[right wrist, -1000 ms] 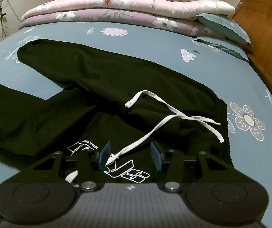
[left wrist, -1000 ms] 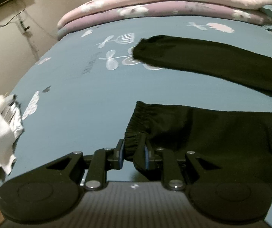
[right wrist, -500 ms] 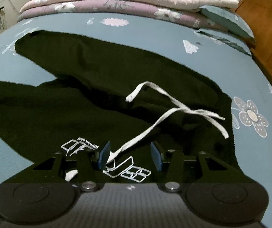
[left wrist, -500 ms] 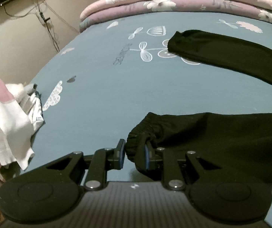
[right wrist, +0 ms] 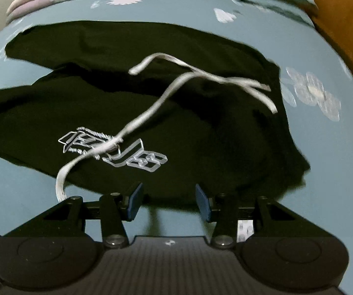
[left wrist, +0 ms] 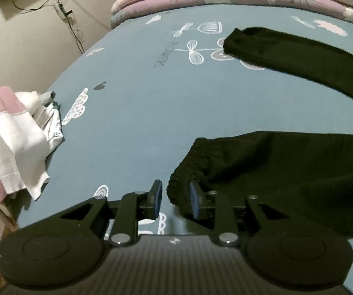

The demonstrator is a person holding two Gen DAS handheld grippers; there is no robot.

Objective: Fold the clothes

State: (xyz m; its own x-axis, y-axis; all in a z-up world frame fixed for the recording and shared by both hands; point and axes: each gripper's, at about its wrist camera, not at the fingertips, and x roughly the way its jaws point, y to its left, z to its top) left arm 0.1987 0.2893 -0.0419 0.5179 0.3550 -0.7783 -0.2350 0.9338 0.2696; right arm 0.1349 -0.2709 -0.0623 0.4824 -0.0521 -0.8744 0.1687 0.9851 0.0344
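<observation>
On a blue patterned bed (left wrist: 137, 113), black drawstring trousers (right wrist: 201, 127) lie spread, legs apart; the left gripper (left wrist: 174, 198), fingers parted, frames one elastic cuff (left wrist: 184, 172), while the right gripper (right wrist: 169, 202), fingers released, faces the waist edge, apparently positioned for folding.

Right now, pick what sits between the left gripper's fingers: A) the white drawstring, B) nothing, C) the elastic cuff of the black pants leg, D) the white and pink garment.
C: the elastic cuff of the black pants lies between the left gripper's parted blue pads.
</observation>
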